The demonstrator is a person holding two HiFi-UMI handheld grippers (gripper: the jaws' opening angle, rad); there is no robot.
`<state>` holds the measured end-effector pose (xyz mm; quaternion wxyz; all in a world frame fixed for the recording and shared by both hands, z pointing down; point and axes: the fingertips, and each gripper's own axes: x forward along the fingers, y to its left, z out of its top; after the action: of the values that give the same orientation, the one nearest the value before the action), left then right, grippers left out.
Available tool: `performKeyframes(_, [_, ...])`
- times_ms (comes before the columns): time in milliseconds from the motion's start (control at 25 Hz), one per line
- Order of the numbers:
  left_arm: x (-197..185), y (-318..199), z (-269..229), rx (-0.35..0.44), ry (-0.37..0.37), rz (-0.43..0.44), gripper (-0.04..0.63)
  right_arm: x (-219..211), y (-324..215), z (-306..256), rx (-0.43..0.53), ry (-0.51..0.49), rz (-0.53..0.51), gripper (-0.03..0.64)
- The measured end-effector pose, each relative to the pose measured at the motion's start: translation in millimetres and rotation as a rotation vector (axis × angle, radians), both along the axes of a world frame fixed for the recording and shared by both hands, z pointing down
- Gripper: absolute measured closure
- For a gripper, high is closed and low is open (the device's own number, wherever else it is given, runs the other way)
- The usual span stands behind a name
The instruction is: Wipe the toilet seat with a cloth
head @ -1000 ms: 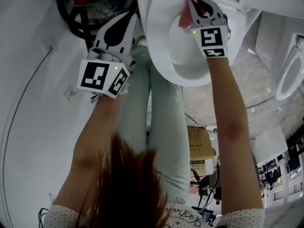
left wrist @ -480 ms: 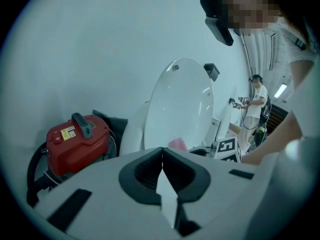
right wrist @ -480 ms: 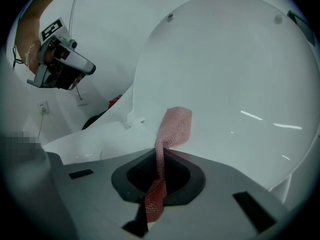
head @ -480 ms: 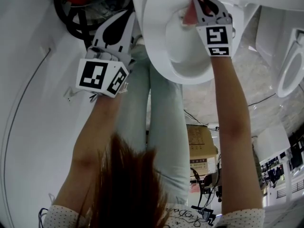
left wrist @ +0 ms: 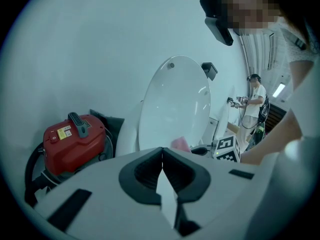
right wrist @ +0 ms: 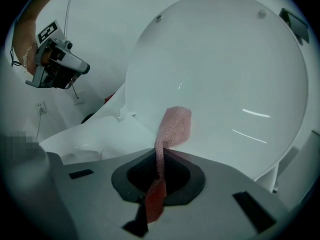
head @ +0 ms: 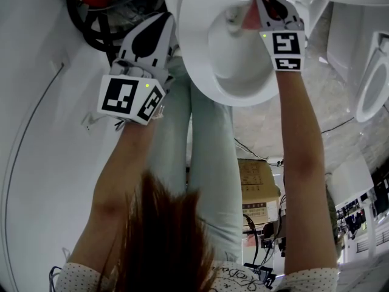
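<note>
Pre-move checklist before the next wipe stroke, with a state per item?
1. Cloth gripped: ok. The right gripper is shut on the pink cloth.
2. Lid up: ok. The lid stands raised.
3. Cloth touching the toilet seat: cannot tell. Its free end shows in front of the lid.
4. Left gripper out of the way: ok. It is shut, empty and off to the seat's side.

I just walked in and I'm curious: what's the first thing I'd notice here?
The big white toilet fills the top of the head view, with its lid standing up. A pink cloth is pinched in the right tongs, just in front of that lid. Off to the left sits a red vacuum cleaner, beyond the shut, empty left tongs.
</note>
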<state>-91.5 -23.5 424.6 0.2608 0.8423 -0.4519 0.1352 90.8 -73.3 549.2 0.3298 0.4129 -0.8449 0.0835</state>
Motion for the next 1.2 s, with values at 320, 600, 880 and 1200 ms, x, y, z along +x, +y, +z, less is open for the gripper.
performKeyframes(320, [7,2,1,0.000,0.000,0.010,0.591,8,-1,1,-0.001,-0.006,0.016,0.592])
performKeyframes(600, [9,1,-7,0.010,-0.001,0.012,0.591,16,0,2,-0.066,-0.024,0.047,0.592])
performKeyframes(880, [16,-6,-44,0.045,0.005,0.016,0.591,36,20,-57,-0.042,-0.130,0.139,0.592])
performKeyframes(1200, [15,-12,-118,0.112,0.001,0.033,0.591,23,33,-182,0.064,-0.303,0.245,0.592])
